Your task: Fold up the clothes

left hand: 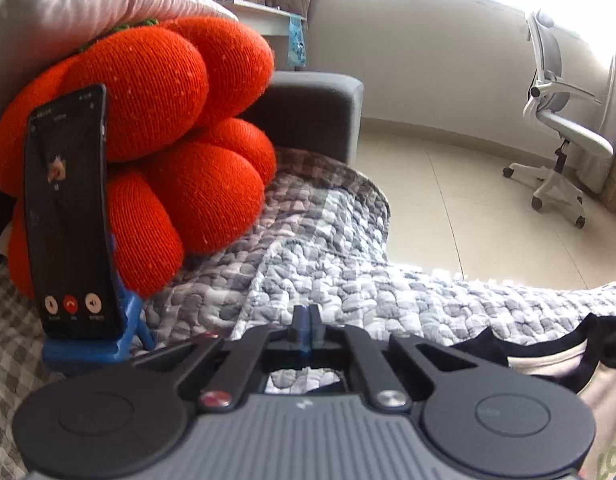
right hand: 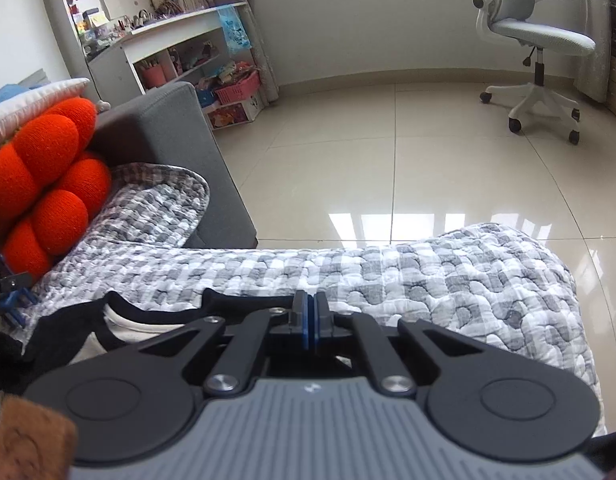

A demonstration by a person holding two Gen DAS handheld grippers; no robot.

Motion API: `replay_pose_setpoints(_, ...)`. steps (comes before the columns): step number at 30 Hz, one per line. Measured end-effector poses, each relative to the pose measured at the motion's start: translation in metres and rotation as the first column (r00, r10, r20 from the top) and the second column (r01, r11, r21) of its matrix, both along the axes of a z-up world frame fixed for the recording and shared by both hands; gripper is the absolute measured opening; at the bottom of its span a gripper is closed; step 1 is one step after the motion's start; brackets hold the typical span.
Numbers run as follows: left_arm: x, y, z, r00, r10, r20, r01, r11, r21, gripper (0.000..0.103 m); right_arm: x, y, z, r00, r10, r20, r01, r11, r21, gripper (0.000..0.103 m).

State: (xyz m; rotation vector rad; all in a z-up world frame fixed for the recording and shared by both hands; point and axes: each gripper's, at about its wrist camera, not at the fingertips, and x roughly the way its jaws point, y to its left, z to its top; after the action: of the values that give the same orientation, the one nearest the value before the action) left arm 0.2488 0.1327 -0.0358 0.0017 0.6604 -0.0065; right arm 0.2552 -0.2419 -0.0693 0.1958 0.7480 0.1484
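Item: garment-folding scene, landmark the checked quilt point(right hand: 427, 276).

- Checked quilt: we see it spread over a grey sofa point(right hand: 176, 128).
- Orange cushion point(left hand: 160, 136): at the quilt's far left end.
- Cream shirt with black trim point(left hand: 547, 364): lying on the quilt's near edge, neckline showing; mostly hidden, so we cannot tell whether it is folded or spread.
- Phone point(left hand: 70, 216): propped before the cushion.
- Left tongs point(left hand: 306, 320): pressed together, empty, above the quilt.
- Right tongs point(right hand: 310, 320): pressed together, beside the shirt's collar.
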Motion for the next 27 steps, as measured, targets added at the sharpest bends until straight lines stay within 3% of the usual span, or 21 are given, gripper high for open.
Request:
replay_pose_setpoints(4, 0.005, 0.000, -0.011, 0.999, -0.017, -0.046, 0.017, 1.000, -0.004, 0.003, 0.011, -0.003, -0.021, 0.999, -0.023, -0.036, 0.021, 0.998, -0.051, 0.004)
replay_pose_setpoints(6, 0.007, 0.000, -0.017, 0.997, -0.026, -0.069, 0.025, 1.000, -0.006, 0.012, 0.011, -0.007, -0.025, 0.999, -0.040, -0.024, 0.038, 0.997, -0.070, 0.003)
replay_pose_setpoints(8, 0.008, -0.004, -0.017, 0.996, -0.043, -0.075, 0.043, 0.999, -0.011, 0.030, 0.012, -0.012, -0.024, 0.998, -0.062, -0.016, 0.061, 0.996, -0.070, 0.004)
replay_pose_setpoints(9, 0.007, -0.005, -0.015, 0.996, -0.050, -0.069, 0.049, 0.999, -0.014, 0.032, 0.011, -0.014, -0.021, 0.997, -0.073, -0.014, 0.072, 0.995, -0.062, 0.015)
replay_pose_setpoints(14, -0.006, -0.016, -0.007, 0.993, -0.111, -0.049, 0.107, 0.991, -0.081, 0.033, -0.004, -0.008, 0.002, 0.999, -0.037, 0.028, 0.037, 0.999, 0.003, 0.016)
replay_pose_setpoints(17, -0.017, -0.028, -0.009, 0.985, -0.167, -0.037, 0.163, 0.981, -0.109, 0.037, -0.017, 0.009, 0.010, 0.998, 0.022, 0.054, -0.023, 1.000, 0.017, 0.034)
replay_pose_setpoints(21, -0.026, -0.046, -0.027, 0.966, -0.256, -0.028, 0.251, 0.960, -0.125, 0.040, -0.029, 0.039, 0.005, 0.991, 0.116, 0.068, -0.116, 0.993, -0.011, 0.034)
replay_pose_setpoints(25, -0.029, -0.060, -0.049, 0.962, -0.271, 0.007, 0.271, 0.961, -0.062, 0.044, -0.017, 0.057, -0.017, 0.990, 0.137, 0.029, -0.134, 0.988, -0.076, 0.034)
replay_pose_setpoints(27, -0.029, -0.068, -0.052, 0.958, -0.287, 0.027, 0.287, 0.958, 0.013, 0.047, -0.010, 0.059, -0.025, 0.990, 0.129, 0.048, -0.124, 0.988, -0.097, 0.033)
